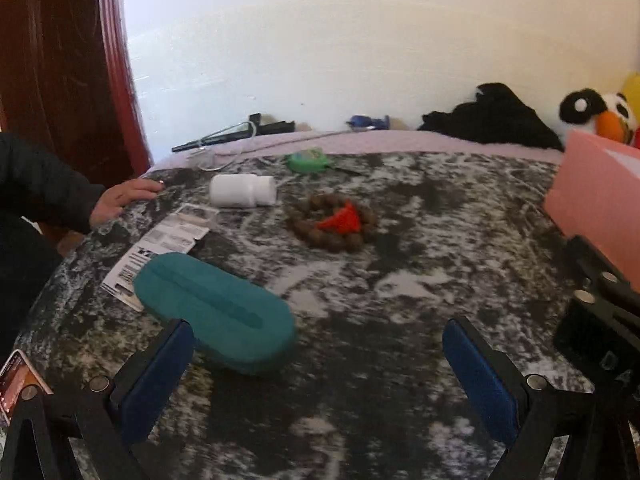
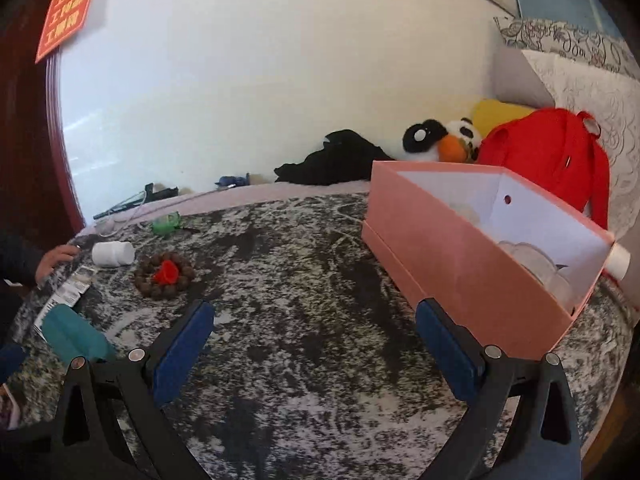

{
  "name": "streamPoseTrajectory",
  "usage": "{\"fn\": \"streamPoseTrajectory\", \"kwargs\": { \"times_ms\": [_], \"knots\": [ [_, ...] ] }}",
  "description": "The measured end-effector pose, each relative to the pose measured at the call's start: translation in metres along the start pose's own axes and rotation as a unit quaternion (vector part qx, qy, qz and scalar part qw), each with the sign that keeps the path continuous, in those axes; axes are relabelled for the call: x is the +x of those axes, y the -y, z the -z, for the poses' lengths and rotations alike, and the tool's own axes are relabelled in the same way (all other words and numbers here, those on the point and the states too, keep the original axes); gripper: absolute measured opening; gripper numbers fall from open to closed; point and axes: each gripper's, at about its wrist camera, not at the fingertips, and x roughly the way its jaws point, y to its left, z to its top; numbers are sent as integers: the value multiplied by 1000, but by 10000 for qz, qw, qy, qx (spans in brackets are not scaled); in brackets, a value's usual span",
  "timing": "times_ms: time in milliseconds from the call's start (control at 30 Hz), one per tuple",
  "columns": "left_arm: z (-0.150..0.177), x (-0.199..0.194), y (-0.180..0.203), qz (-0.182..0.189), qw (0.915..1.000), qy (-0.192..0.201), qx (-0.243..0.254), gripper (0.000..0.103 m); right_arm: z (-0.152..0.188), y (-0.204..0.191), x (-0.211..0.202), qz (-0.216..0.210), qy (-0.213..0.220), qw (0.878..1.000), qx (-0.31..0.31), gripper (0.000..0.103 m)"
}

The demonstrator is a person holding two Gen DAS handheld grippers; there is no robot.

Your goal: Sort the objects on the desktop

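Observation:
On the marbled black-and-white tabletop (image 1: pixel 380 280) lie a teal oblong case (image 1: pixel 216 312), a white pill bottle (image 1: pixel 242 190) on its side, a brown bead bracelet (image 1: pixel 332 222) with a small red piece (image 1: pixel 340 220) inside it, and a green round item (image 1: pixel 308 160). My left gripper (image 1: pixel 316 364) is open, its left finger beside the teal case's near end. In the right wrist view my right gripper (image 2: pixel 316 340) is open over bare tabletop, with the open pink box (image 2: pixel 472 256) just right of it. The box holds clear plastic items (image 2: pixel 536 264).
A person's hand (image 1: pixel 124 198) rests on the table's left edge beside printed paper slips (image 1: pixel 160 244). Black cloth (image 2: pixel 336 160), a panda plush (image 2: pixel 440 140) and a red bag (image 2: pixel 548 152) lie behind the table. Tools (image 1: pixel 236 134) sit at the far edge.

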Motion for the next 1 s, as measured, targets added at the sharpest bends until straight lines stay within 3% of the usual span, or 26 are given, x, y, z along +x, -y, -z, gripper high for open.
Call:
{"fn": "streamPoseTrajectory", "kwargs": {
  "times_ms": [100,333,633,800,933,1000],
  "knots": [
    [13,15,-10,176,9990,4,-418,103,5,-2,-2,133,124,9997,-163,103],
    [22,25,-1,298,9988,-147,-366,102,19,9,5,189,-133,9997,-53,103],
    [16,16,21,-99,9998,153,48,103,18,14,5,128,-158,9998,73,103],
    [17,24,15,509,9983,62,-292,103,16,10,4,124,-126,9998,-38,103],
    [22,39,0,337,9969,-144,-701,103,16,11,5,144,-128,9998,-21,103],
    [25,49,-9,-22,9954,-426,-863,102,16,13,6,150,-157,9998,25,103]
  ]
}}
